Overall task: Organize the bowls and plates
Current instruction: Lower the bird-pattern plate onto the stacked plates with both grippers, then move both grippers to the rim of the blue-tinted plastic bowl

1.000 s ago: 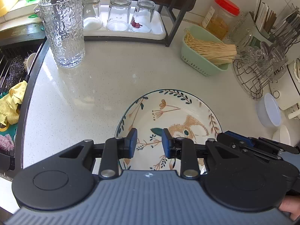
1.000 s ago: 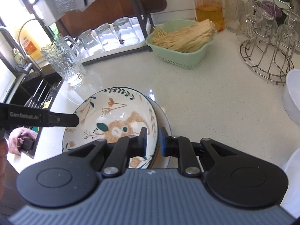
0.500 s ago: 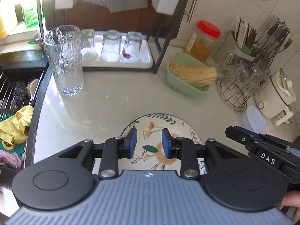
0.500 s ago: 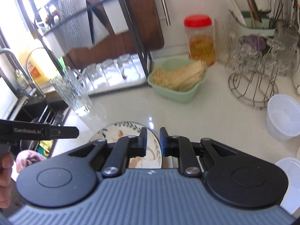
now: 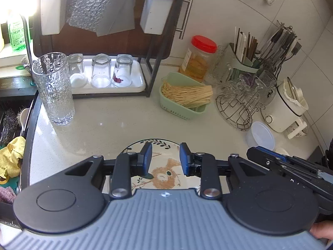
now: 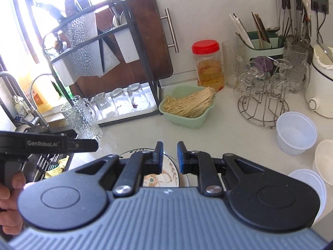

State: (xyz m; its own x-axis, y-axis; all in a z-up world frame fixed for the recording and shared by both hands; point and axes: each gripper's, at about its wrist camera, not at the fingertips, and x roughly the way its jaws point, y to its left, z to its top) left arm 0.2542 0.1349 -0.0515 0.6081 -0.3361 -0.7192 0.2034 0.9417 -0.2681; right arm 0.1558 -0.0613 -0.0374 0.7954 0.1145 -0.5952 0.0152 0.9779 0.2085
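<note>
A patterned plate (image 5: 164, 174) with leaves and a brown animal lies on the white counter, right under both grippers; it also shows in the right wrist view (image 6: 166, 175), stacked on a plain white plate (image 6: 184, 180). My left gripper (image 5: 165, 157) is open and empty above it. My right gripper (image 6: 169, 155) is open a small gap and empty, over the plate's right rim. A white plastic bowl (image 6: 295, 133) stands to the right, with more white bowls (image 6: 324, 162) beside it.
A tall glass (image 5: 54, 87) stands at the left by the sink (image 5: 12, 120). A dish rack (image 5: 104, 79) holds upturned glasses. A green basket of noodles (image 5: 185, 98), a red-lidded jar (image 5: 197, 60), a wire cup stand (image 5: 241, 102) and a white cooker (image 5: 285, 106) line the back.
Both grippers have risen and pulled back from the plate, so more of the counter and wall shows. Both stay open and empty.
</note>
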